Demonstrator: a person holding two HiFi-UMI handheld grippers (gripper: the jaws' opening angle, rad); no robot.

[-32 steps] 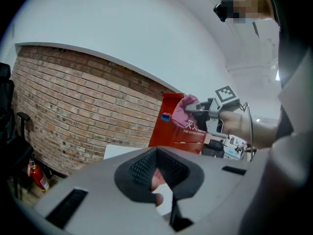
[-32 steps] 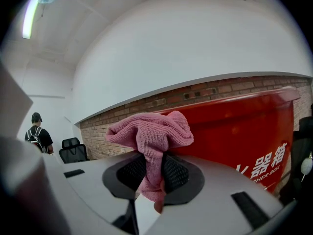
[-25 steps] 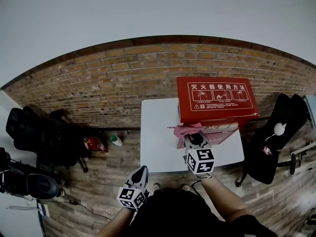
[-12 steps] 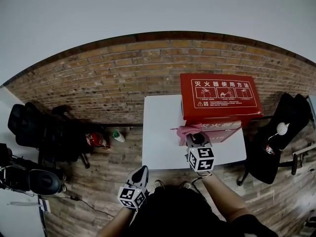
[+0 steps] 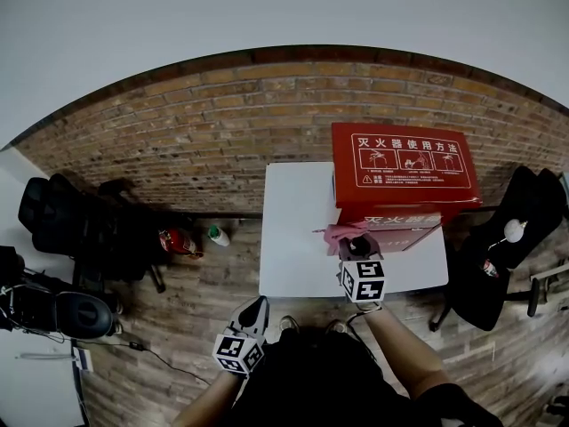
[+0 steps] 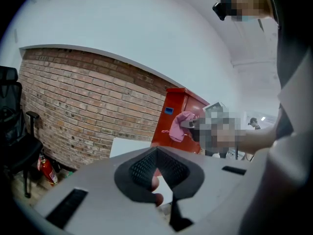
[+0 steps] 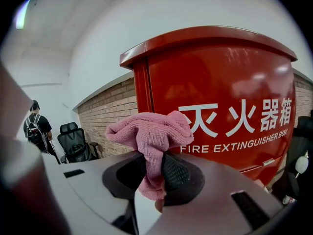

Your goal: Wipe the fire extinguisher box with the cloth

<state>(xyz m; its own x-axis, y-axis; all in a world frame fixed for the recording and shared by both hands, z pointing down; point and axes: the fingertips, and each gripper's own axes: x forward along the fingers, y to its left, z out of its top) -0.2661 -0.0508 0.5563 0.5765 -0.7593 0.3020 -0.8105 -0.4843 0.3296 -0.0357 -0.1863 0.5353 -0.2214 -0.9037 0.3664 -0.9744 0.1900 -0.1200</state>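
**A:** Brick wall (image 5: 222, 123) at the back, and a white table (image 5: 298, 238) standing against it. What is on the table?

**B:** The red fire extinguisher box (image 5: 404, 172). It sits on the table's right half, with the white drawings on its lid facing up and its lettered front towards the person.

**A:** And the two tools?

**B:** The right gripper (image 5: 354, 242) is held up at the box's front, near the left edge. Its jaws are clamped on the pink cloth (image 7: 151, 131). In the right gripper view the cloth bunches out above the black pads, and a tail of it hangs down between them.

**A:** Is the cloth on the box?

**B:** It looks to lie against the red front, beside the white lettering. I cannot tell how hard it presses.

**A:** And the left gripper (image 5: 253, 308)?

**B:** It is low, by the person's body, off the table and well apart from the box. Its jaws are closed together with nothing between them.
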